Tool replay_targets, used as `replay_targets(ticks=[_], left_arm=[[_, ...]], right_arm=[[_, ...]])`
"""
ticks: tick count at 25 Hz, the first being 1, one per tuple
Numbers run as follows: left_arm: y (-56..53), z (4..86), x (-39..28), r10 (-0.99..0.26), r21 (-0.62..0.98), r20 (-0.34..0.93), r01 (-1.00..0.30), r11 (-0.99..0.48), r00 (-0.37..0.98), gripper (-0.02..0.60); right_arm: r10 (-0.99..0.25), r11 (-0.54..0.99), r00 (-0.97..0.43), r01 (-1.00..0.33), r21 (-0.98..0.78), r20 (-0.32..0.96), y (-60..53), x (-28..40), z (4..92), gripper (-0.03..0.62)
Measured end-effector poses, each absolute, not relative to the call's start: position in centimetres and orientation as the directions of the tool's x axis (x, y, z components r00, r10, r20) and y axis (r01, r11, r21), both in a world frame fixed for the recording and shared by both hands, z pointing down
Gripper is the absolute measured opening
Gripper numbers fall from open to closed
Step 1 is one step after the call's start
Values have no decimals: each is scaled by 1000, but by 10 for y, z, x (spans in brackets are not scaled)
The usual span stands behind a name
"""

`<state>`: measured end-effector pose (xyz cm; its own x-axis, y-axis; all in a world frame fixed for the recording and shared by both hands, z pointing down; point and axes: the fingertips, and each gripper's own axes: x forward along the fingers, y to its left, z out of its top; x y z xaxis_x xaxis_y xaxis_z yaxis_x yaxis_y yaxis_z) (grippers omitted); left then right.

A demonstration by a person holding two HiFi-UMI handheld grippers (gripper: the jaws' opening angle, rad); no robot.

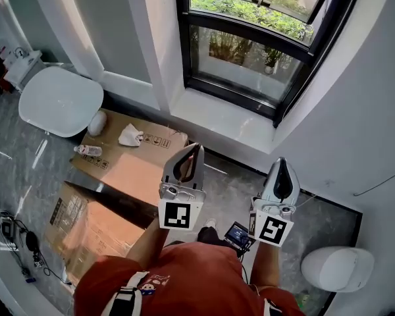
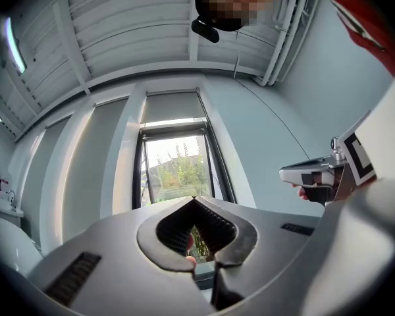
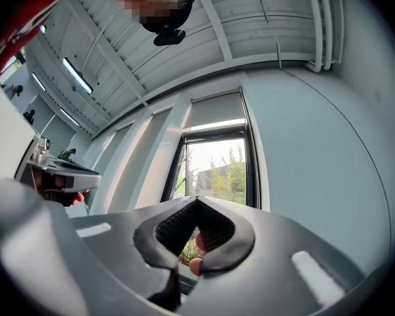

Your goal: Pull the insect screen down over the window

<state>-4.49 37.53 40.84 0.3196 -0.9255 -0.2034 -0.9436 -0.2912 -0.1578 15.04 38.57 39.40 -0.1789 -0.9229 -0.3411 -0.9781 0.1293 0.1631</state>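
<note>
Left gripper (image 1: 196,147) and right gripper (image 1: 283,160) both closed on nothing short of the window (image 1: 250,58), so we should open jaws before gripping the insect screen (image 2: 172,108) at its top

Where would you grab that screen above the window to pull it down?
Probably by its bottom edge, near the middle, coming from below and in front. That edge runs level across the top of the window, while the screen above it hangs flat, offering nothing to pinch.
</note>
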Motion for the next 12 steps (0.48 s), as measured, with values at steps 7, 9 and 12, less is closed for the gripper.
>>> replay_targets(ticks=[7,9,12], left_arm=[[336,403,-11,-927,-159,-227,-950,-267,299,6],[330,403,-5,-926,-167,-232,-950,-265,299,6],[318,407,1,-929,-170,-223,-950,-262,296,6]], right_arm=[[-916,150,-197,-976,158,-350,342,184,396,9],[-915,152,-199,-976,157,-352,334,190,397,9],[-914,156,-202,-975,156,-352,322,194,400,9]])
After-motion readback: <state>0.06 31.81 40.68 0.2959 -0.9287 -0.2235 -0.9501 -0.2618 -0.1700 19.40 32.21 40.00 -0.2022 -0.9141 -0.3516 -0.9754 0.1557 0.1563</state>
